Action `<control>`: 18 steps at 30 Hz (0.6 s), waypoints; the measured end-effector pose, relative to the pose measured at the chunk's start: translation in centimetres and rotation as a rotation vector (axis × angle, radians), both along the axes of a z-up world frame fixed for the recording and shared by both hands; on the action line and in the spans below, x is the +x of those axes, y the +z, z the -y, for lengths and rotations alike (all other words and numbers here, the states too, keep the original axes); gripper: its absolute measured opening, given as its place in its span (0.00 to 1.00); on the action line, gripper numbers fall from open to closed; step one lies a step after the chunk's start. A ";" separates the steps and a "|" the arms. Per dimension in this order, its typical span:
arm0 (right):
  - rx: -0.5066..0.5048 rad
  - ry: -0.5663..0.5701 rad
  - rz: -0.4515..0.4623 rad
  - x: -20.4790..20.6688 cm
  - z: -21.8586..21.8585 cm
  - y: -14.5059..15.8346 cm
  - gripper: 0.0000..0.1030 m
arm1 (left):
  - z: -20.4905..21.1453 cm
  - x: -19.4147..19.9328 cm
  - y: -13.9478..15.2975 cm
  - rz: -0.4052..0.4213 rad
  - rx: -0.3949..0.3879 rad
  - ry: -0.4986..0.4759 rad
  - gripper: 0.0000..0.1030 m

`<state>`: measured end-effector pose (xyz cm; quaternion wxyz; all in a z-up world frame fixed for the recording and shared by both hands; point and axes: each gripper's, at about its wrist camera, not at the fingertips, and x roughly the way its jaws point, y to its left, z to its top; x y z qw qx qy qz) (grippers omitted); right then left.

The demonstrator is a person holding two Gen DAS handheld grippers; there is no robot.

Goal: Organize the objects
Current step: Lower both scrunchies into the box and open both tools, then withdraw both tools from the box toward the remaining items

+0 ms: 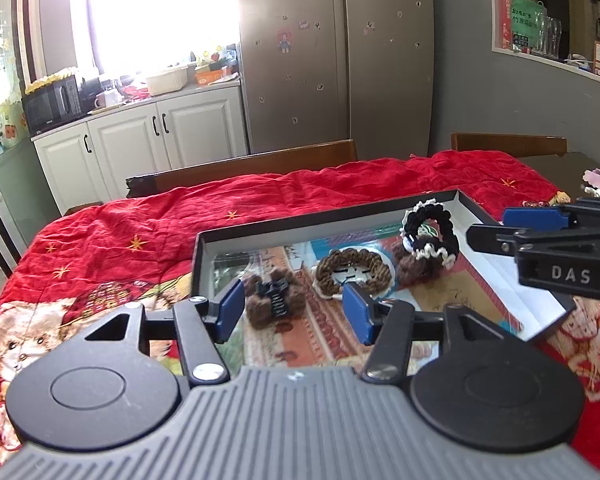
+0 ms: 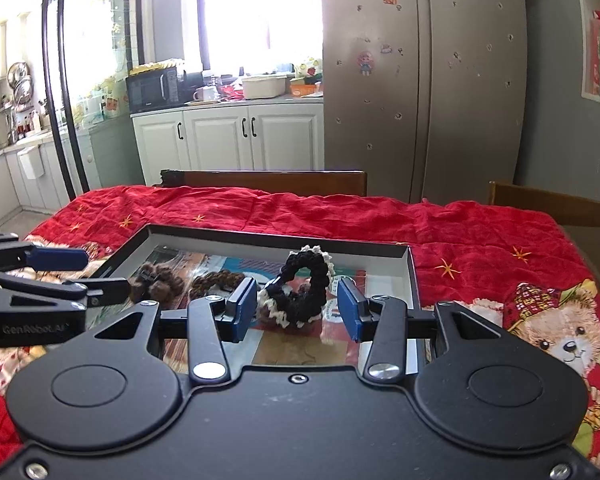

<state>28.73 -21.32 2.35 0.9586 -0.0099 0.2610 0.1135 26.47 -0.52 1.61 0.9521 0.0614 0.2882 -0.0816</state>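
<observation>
Both grippers are over the shallow box (image 1: 512,276) on the red blanket (image 1: 260,200), and 3 hair ties plus a clip already lie inside it. The right gripper (image 2: 296,312) has its fingers spread wide and holds nothing; the black scrunchie (image 2: 304,292) with the white trim sits straight ahead, squarely in the gap between the 2 blue pads, propped up on edge near the box's far right corner. Its ring seems to stand partly turned across the fingers, so a close from here would likely pinch it through the loop's sides.

Over on the other side, the left gripper (image 1: 294,308) is wide open too, and empty. The brown furry hair clip (image 1: 274,300) lies just ahead of its left finger, close to the box's near left corner, with the clip's spring running roughly along the line of the fingers. The brown braided scrunchie (image 1: 354,274) lies flat in the middle of the box, just beyond the left gripper's right finger, touching neither.

So the right gripper is the nearer one for the black scrunchie, the left for the clip. My read: a short push forward is all either grasp needs.
</observation>
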 end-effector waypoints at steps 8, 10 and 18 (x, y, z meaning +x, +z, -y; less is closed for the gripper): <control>-0.031 0.038 -0.004 -4.1 -0.1 0.8 0.42 | -2.4 -3.8 0.7 0.008 -0.004 0.003 0.70; -0.029 0.047 -0.007 -5.3 0.0 0.9 0.42 | -2.9 -4.8 0.9 0.010 -0.010 0.009 0.71; -0.028 0.068 -0.051 -9.7 0.3 0.4 0.43 | -3.8 -8.4 -0.3 -0.005 -0.011 0.002 0.72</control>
